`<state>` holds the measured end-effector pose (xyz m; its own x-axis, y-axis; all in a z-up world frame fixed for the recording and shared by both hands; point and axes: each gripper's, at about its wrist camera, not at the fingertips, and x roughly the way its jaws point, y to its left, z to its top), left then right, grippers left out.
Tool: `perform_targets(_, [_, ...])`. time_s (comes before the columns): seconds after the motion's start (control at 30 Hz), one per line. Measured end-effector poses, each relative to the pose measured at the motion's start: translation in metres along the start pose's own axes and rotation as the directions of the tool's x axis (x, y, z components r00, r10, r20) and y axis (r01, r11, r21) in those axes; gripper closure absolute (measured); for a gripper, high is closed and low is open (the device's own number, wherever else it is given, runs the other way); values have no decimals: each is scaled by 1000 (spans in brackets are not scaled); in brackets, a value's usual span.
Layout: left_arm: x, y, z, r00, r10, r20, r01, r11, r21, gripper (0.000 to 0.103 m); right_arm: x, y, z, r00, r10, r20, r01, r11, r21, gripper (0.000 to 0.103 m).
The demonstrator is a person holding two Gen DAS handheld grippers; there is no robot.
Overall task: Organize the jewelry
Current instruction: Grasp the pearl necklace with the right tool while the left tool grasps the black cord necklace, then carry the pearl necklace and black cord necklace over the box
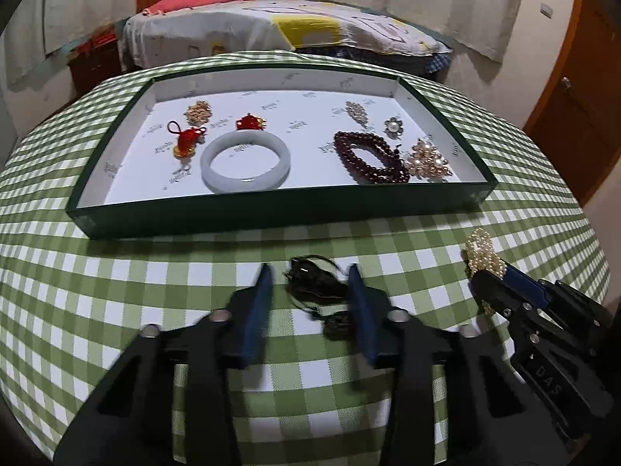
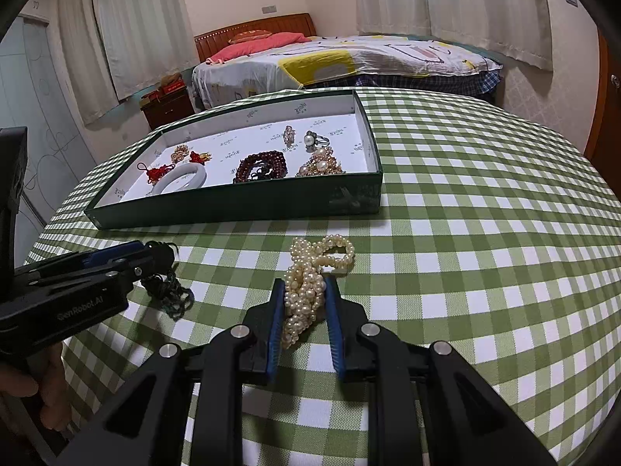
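While the right gripper (image 2: 304, 283) has its blue-padded fingers (image 2: 273, 322) pressed against both flanks of a cream-white bundle of pearl strands (image 2: 310, 275), clamping its lower part, the looped upper end of the bundle spills forward past the fingertips onto the green-and-white checked tablecloth (image 2: 485, 240). Whether the pearls are lifted off the cloth cannot be told.

Over on the left, the left gripper (image 1: 308, 272) stands with its jaws apart, and a dark tangled cord ornament (image 1: 318, 291) lies between its blue fingers (image 1: 258, 310), nearer the right-hand one; contact cannot be made out because of blur. From the right wrist view this gripper comes in low from the left edge, nearly level with the cloth, and bare fingers of the person's hand (image 2: 46, 388) wrap its grip.

Just beyond both grippers sits a shallow dark-green rectangular tray with a white printed lining (image 1: 271, 209), its near wall facing them across a strip of bare cloth. Inside lie a pale jade-like bangle (image 1: 245, 162), a red knotted charm with a gold piece (image 1: 186, 138), a dark red bead bracelet (image 1: 368, 157), a gold-and-pearl cluster (image 1: 427, 161) and a pearl flower ring (image 1: 394, 127). Right of the tray in the right wrist view the checked cloth runs open to the table's rounded edge. A bed with a patterned cover (image 2: 368, 58) stands behind the table.
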<state>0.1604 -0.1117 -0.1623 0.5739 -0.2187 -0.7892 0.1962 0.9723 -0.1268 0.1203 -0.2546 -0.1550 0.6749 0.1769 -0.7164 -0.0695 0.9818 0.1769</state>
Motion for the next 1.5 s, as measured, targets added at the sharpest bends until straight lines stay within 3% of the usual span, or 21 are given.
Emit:
perform_targets(0.63, [-16,3,-3,999,-42,27,42,999,20,74,-1,1,0,1000,0,7,0,1000,-3,82])
perform_targets(0.9, [-29,8,1,997,-48,55,47,999,15,74,-15,7,7,998,3,55,-2,1000,-18,83])
perform_targets(1.5, [-72,21,30,978,-52,200,50,999,14,74,-36,30,47,987,41,153,-33,998,-56,83])
